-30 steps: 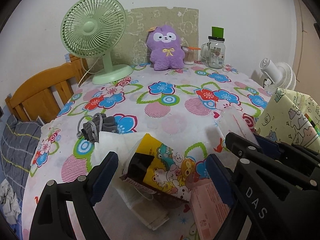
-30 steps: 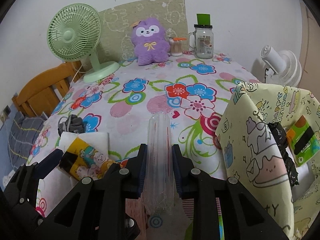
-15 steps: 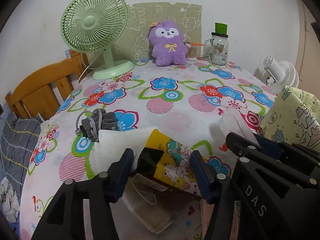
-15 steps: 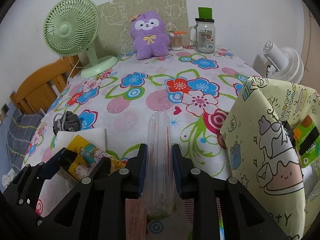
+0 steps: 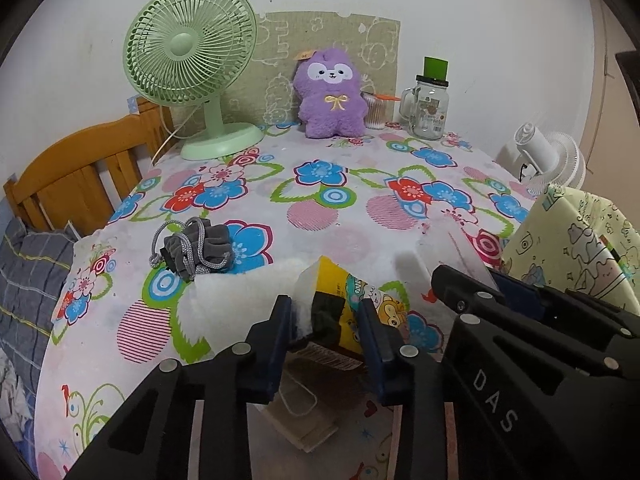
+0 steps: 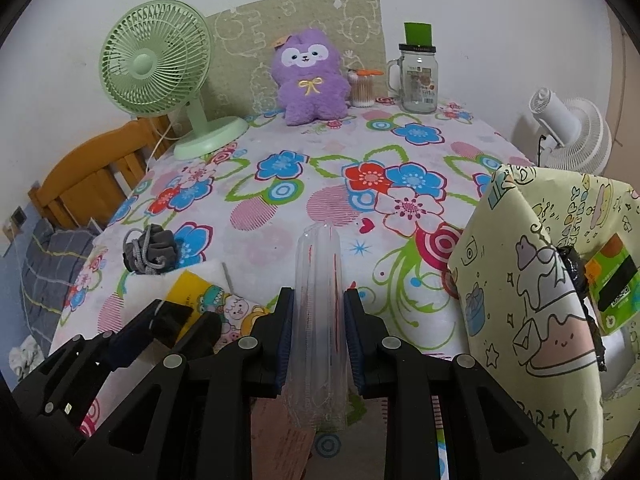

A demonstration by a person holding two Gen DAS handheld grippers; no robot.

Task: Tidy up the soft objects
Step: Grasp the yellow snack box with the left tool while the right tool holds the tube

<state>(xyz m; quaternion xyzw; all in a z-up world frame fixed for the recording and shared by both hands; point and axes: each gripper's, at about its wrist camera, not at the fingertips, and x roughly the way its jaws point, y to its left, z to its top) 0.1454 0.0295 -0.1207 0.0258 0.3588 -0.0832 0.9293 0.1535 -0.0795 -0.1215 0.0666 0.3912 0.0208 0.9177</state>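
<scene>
Left gripper [image 5: 324, 320] jaws closing on the yellow cartoon pack [image 5: 352, 300], which lies near the table's front edge on a white fluffy cloth [image 5: 232, 300]; pads look to be touching the pack's dark end, though the contact is hard to read. Right gripper [image 6: 319, 332] clamped on a clear plastic sleeve [image 6: 318, 280]. To do this well: finish the squeeze across the pack's narrow end, not the cloth under it; lift straight up so the cloth stays down. Likely destination is the patterned bag [image 6: 532, 280] on the right, just a guess. Right gripper sits just beside the left, crowding that path; grey drawstring pouch [image 5: 196, 250] left of the cloth, purple plush [image 5: 330, 96], green fan [image 5: 192, 64] and glass jar [image 5: 430, 112] at the back, well apart.
</scene>
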